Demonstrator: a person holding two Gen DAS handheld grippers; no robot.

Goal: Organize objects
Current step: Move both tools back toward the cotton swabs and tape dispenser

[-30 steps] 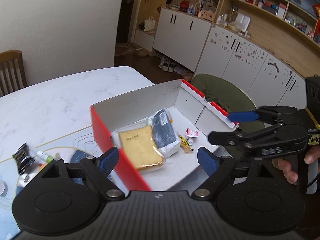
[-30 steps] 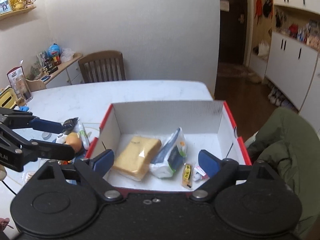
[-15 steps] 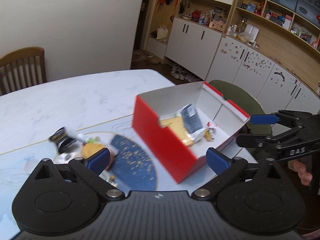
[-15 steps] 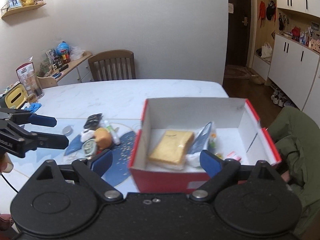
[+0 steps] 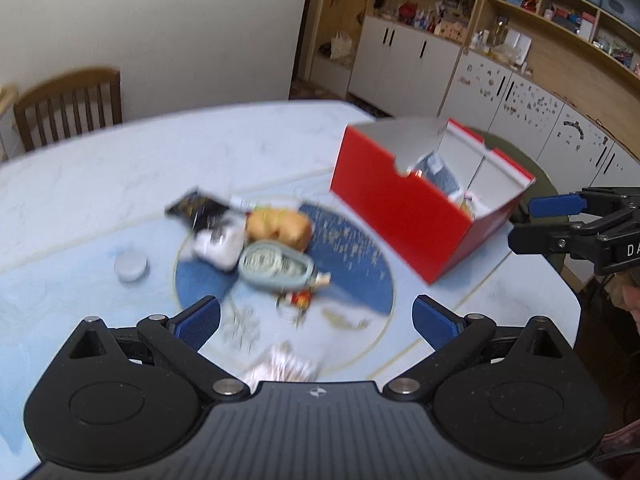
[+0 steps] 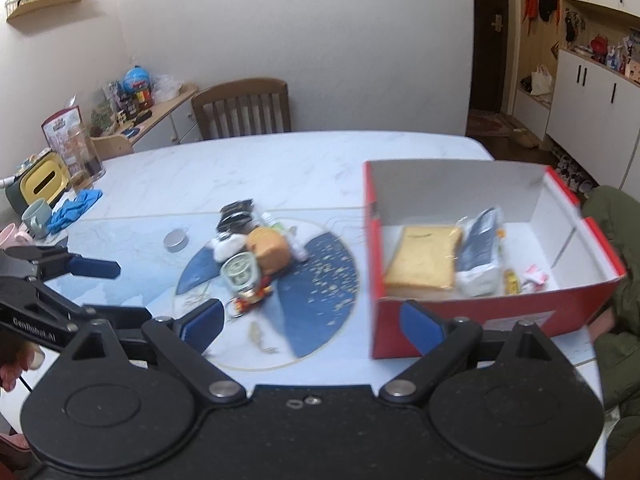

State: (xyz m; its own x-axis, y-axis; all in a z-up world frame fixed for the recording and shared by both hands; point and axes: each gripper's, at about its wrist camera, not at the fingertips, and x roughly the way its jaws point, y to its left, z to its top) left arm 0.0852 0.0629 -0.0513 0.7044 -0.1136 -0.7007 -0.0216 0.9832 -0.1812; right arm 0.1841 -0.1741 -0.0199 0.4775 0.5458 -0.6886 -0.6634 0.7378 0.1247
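On the left of the white marble desk point(image 6: 248, 164) sit a yellow box with a slot point(image 6: 42, 178), a grey-green mug point(image 6: 35, 216) and a crumpled blue glove point(image 6: 74, 210). Next comes a small round silver tin point(image 6: 175, 240).

The left claw point(image 5: 316, 320) has its blue pads spread wide, and its jaws have just been opening. Nothing is between them. It hangs over the near part of the round blue mat point(image 5: 352, 268).

In the middle of the mat lies a small pile: a black packet point(image 6: 236, 213), a white fluffy thing point(image 6: 228, 246), an orange round soft thing point(image 6: 268, 250) and a pale green clock-like thing point(image 6: 240, 272). A small red and white toy point(image 6: 252, 298) lies just in front of the pile. The pile is a bit ahead of the left claw, not touching it.

The right claw point(image 6: 312, 324) is wide open too, with nothing in it. Its right pad is in front of the near wall of the open red cardboard box point(image 6: 480, 312).

The box stands on the right side of the desk. Inside lie a yellow sponge-like slab point(image 6: 424, 264), a grey and white bag point(image 6: 480, 252) and some small bits I cannot make out.
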